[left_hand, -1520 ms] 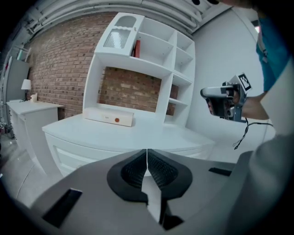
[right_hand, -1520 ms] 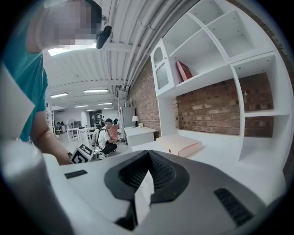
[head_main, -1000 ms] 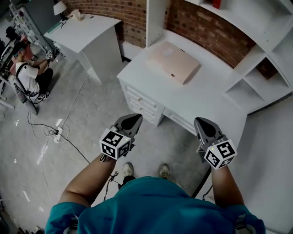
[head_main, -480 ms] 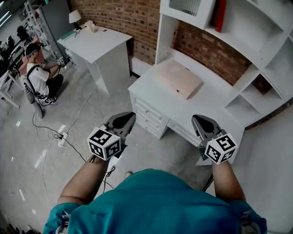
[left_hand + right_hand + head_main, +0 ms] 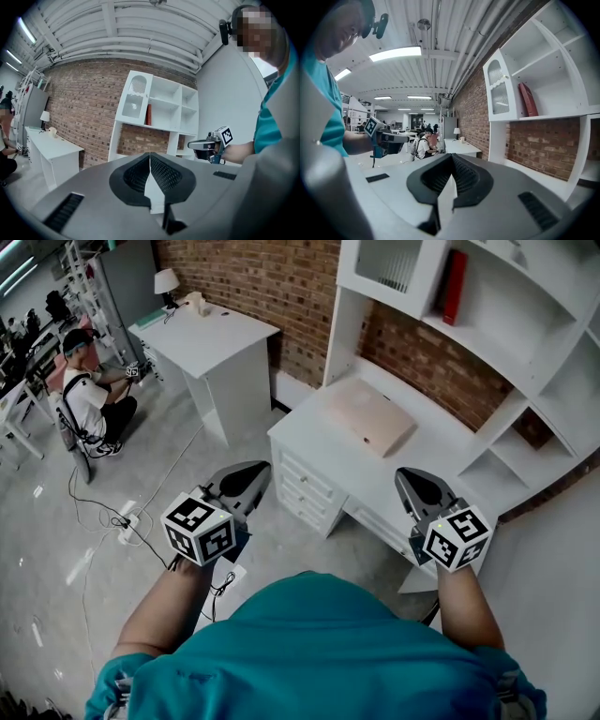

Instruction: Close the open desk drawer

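A person is standing in front of the white desk (image 5: 422,460) and holding both grippers in the air. The left gripper (image 5: 255,472) and the right gripper (image 5: 411,480) are both keeping their jaws pressed together, with nothing in them. The desk drawers (image 5: 306,487) are showing between the grippers, well apart from both. I cannot tell which one is open.

A red book (image 5: 455,287) stands upright in white shelving (image 5: 525,329).

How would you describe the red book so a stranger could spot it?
Find the white shelf unit against the brick wall. In an upper compartment, beside the glass-fronted door, leans a red book, the only coloured thing on those shelves.
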`<control>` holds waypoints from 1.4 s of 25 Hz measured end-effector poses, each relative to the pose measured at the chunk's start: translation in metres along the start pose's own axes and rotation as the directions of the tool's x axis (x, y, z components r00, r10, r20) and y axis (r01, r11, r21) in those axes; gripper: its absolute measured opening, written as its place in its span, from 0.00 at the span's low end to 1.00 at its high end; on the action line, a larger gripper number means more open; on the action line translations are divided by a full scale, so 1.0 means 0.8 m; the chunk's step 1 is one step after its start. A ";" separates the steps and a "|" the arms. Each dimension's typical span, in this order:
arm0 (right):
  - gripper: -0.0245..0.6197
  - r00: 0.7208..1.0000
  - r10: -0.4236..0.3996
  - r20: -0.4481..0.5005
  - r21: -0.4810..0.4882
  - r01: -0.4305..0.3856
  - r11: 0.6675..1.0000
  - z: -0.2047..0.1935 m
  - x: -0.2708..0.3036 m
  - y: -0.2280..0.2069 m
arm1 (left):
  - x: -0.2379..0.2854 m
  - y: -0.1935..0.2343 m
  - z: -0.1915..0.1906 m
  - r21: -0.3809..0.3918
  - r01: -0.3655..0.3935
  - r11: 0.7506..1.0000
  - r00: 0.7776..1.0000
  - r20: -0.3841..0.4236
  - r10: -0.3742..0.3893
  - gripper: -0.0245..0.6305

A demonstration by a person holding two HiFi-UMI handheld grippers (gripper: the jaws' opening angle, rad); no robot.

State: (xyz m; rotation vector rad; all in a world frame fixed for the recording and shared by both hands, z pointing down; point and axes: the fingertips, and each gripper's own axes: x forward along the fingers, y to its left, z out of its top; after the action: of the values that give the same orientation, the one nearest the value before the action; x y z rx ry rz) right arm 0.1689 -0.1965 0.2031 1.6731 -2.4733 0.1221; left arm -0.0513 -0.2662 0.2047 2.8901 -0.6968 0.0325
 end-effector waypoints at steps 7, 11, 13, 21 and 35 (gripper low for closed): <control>0.07 1.000 0.016 0.018 -0.001 -0.016 1.000 0.010 -0.003 0.004 | -0.010 -0.006 0.016 -0.001 0.002 1.000 1.000 0.031 -0.002 0.06; 0.07 1.000 0.014 0.021 0.012 -0.014 1.000 0.010 -0.005 0.005 | -0.013 -0.010 0.018 -0.005 0.007 1.000 0.999 0.033 -0.006 0.06; 0.07 1.000 0.014 0.028 0.021 -0.015 1.000 0.010 -0.006 0.005 | -0.013 -0.010 0.017 -0.008 0.006 1.000 0.999 0.032 -0.006 0.06; 0.07 1.000 0.013 0.025 0.036 -0.014 0.999 0.006 -0.007 0.002 | -0.008 -0.014 0.010 -0.016 0.012 1.000 1.000 0.016 -0.012 0.06; 0.07 1.000 0.015 0.013 -0.012 -0.015 1.000 0.012 -0.008 0.005 | -0.005 -0.018 0.010 -0.008 0.022 1.000 1.000 -0.012 -0.022 0.06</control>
State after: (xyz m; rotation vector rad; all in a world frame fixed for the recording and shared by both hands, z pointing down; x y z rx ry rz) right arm 0.1666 -0.1906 0.1927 1.6562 -2.4914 0.0983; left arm -0.0486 -0.2528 0.1939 2.8870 -0.6616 0.0443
